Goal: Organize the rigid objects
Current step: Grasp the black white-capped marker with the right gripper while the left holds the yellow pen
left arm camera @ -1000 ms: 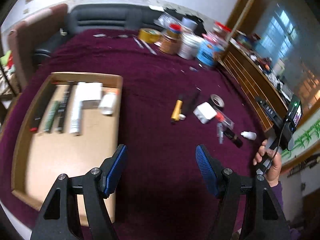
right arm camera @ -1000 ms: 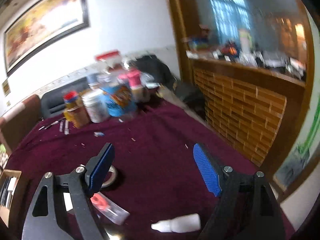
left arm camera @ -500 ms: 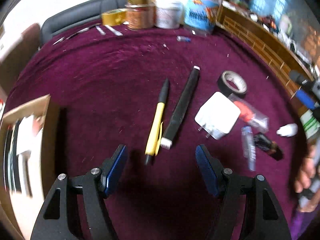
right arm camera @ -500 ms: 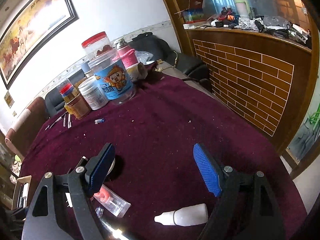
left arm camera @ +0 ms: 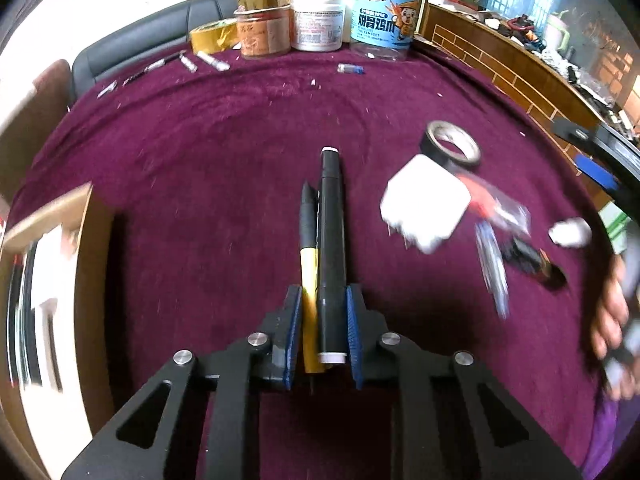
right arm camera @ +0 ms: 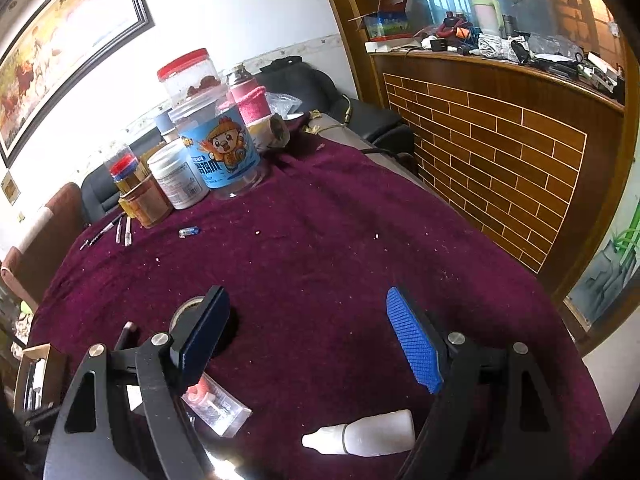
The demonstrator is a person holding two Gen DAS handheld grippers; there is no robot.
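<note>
Now, near to far.
Left tongs [left arm camera: 323, 334]: your jaws have just been closing and now press together on two things at once, the black marker [left arm camera: 332, 248] and the yellow-and-black pen [left arm camera: 309, 256], which lie side by side and touching between the blue pads.
Marker and pen: both point away from you along the maroon table [left arm camera: 224, 168] cloth, their near ends in the jaws.
Left side: the cardboard tray [left arm camera: 86, 240] sits at the table's edge, its contents blurred.
Right of the marker: the white charger block [left arm camera: 426, 204] lies apart from it, with the black tape roll [left arm camera: 450, 146] touching its far corner.
Right tongs [right arm camera: 308, 344]: your jaws stand wide apart over bare cloth, with nothing between them.
Under the right tongs: a white dropper bottle [right arm camera: 360, 434] lies on its side just by the right finger; a clear packet with a red part [right arm camera: 216, 402] lies by the left finger.
Far edge: the blue-labelled clear jar [left arm camera: 384, 20], a white tub [left arm camera: 318, 24] and an amber jar [left arm camera: 264, 32] stand in a row, and the yellow tape roll [left arm camera: 214, 34] lies beside them.
</note>
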